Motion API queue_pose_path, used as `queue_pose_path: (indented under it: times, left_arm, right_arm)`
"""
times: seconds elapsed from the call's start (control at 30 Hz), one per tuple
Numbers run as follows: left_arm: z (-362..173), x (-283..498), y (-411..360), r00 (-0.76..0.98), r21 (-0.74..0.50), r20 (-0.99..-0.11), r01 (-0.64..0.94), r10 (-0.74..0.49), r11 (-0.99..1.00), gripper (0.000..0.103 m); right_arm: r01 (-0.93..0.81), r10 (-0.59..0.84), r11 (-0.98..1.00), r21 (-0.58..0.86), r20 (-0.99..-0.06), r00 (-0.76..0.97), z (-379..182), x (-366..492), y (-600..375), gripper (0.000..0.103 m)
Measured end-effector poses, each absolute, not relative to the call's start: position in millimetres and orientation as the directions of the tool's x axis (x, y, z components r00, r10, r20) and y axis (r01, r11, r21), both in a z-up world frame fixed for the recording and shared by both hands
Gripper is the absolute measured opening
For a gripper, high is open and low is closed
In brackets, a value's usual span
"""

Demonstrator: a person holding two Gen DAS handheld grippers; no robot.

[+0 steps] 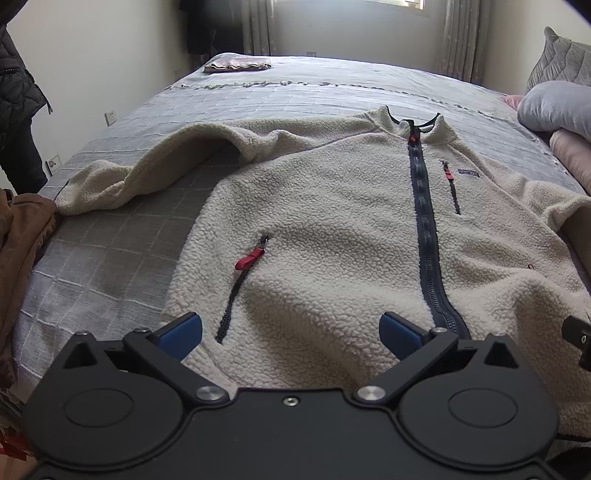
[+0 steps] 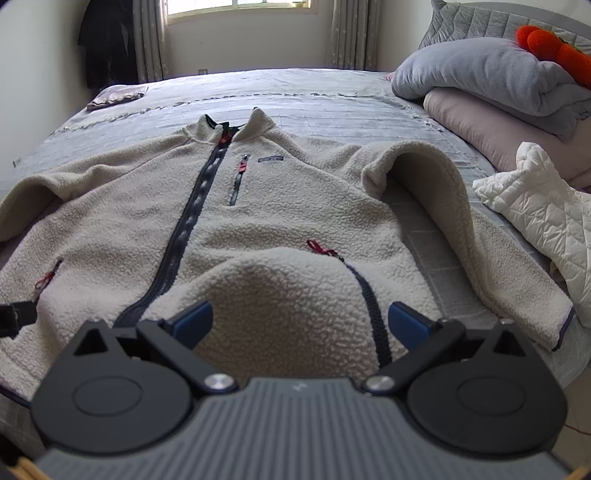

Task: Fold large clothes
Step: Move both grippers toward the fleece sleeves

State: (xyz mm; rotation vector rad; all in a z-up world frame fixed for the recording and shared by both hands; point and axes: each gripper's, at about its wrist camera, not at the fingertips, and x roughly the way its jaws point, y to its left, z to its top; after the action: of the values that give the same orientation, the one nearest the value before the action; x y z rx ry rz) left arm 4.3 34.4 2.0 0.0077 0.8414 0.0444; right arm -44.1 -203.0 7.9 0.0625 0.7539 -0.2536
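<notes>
Fingers (image 1: 181, 334) of both grippers spread wide, holding nothing, over fleece jacket (image 1: 332, 229) on bed (image 1: 110, 258); white quilted garment (image 2: 539, 206) and brown garment (image 1: 26, 236) alongside.

A bed (image 2: 332, 99) with a grey checked cover fills the room. Beyond its far edge, a daylit window (image 2: 238, 5) sits between grey curtains (image 2: 147, 40) in pale walls (image 1: 110, 55). Stacked pillows (image 2: 491, 74) lie at its right end.

Soft daylight from the window (image 2: 240, 5); sharp frames, fisheye-bent edges.
</notes>
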Motion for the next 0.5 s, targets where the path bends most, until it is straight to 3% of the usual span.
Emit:
queue_pose_path:
  times: [0.5]
  left_arm:
    - [-4.2, 9.5, 31.8, 0.649, 0.028, -0.759, -0.024, 0.037, 0.999, 0.103]
  right_arm:
    - [0.271, -0.227, 0.961, -0.047, -0.692, 0.686, 0.1, -41.2, -210.9, 0.103]
